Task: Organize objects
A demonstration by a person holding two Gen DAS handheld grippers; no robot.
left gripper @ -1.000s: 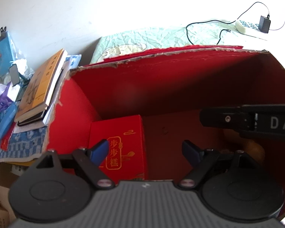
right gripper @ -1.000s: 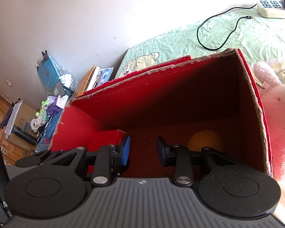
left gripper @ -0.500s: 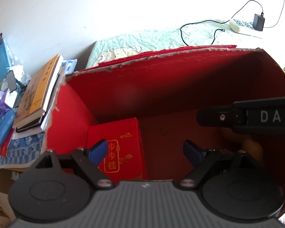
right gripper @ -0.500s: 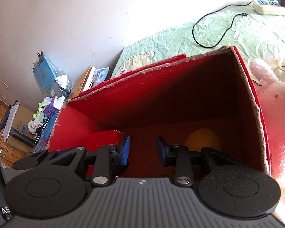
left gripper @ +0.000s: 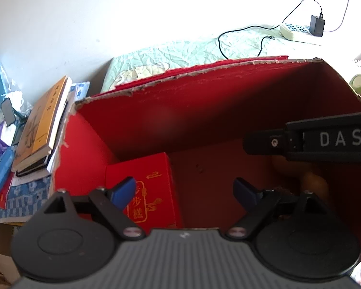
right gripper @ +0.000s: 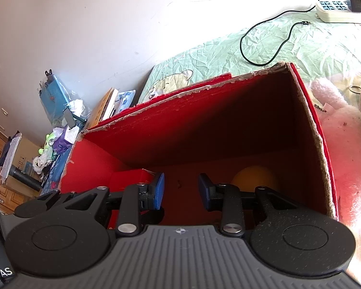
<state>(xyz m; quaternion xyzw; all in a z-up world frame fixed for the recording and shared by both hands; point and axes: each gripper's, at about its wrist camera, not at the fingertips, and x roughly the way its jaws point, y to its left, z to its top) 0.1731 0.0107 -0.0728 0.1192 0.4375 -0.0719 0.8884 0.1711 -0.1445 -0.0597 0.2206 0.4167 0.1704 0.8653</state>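
A large open red cardboard box (left gripper: 204,106) (right gripper: 228,120) stands on a bed. Inside at its left lies a small red gift box (left gripper: 154,187) (right gripper: 130,180) with gold characters. An orange round object (right gripper: 255,179) (left gripper: 312,183) lies at the box's right floor. My left gripper (left gripper: 184,190) is open and empty above the box's near edge. My right gripper (right gripper: 180,191) is open and empty, also over the box; its body (left gripper: 325,139) crosses the right of the left wrist view.
A stack of books (left gripper: 43,125) and clutter lie on a side table left of the box. A green bedsheet (right gripper: 300,43) holds a black cable (right gripper: 264,45) and power strip (right gripper: 337,12). A pink plush toy (right gripper: 344,125) lies right of the box.
Both grippers have pulled back and up a little from the box, so more of the bed and power strip shows. Both stay open and empty.
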